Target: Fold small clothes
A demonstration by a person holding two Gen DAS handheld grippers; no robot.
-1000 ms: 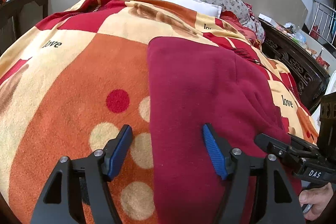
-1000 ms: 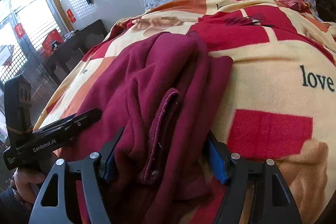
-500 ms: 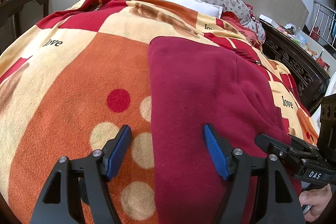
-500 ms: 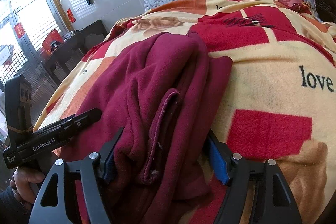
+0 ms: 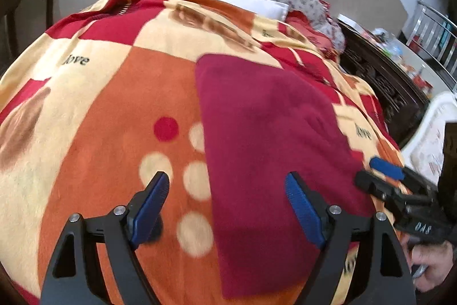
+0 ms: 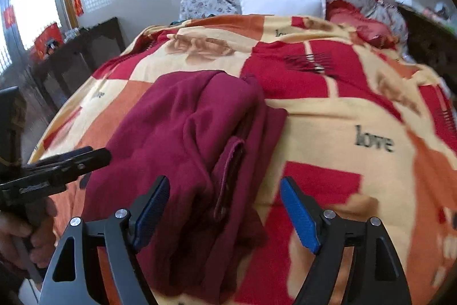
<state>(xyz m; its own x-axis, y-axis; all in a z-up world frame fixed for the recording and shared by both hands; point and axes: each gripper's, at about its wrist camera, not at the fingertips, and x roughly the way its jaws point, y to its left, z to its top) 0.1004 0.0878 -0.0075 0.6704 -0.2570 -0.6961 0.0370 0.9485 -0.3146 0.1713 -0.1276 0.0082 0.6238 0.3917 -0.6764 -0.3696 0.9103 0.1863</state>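
On a bed [image 6: 342, 119] under a patchwork "love" blanket [image 5: 100, 110], pillows [image 6: 282, 5] by the far wall, the folded maroon garment [image 5: 265, 133] runs lengthwise toward them, with left hand-held gripper [image 5: 228, 205] and right hand-held gripper [image 6: 225, 207] both gaping wide, empty.

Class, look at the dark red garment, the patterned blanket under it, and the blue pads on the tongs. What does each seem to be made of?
Dark red garment: probably fleece or brushed knit; matte, fuzzy surface, soft thick folds.
Patterned blanket: likely plush fleece; short nap, printed patches, no shine.
Blue pads: apparently rubber or soft plastic; fine ridged texture, set on black, seemingly rigid plastic arms.
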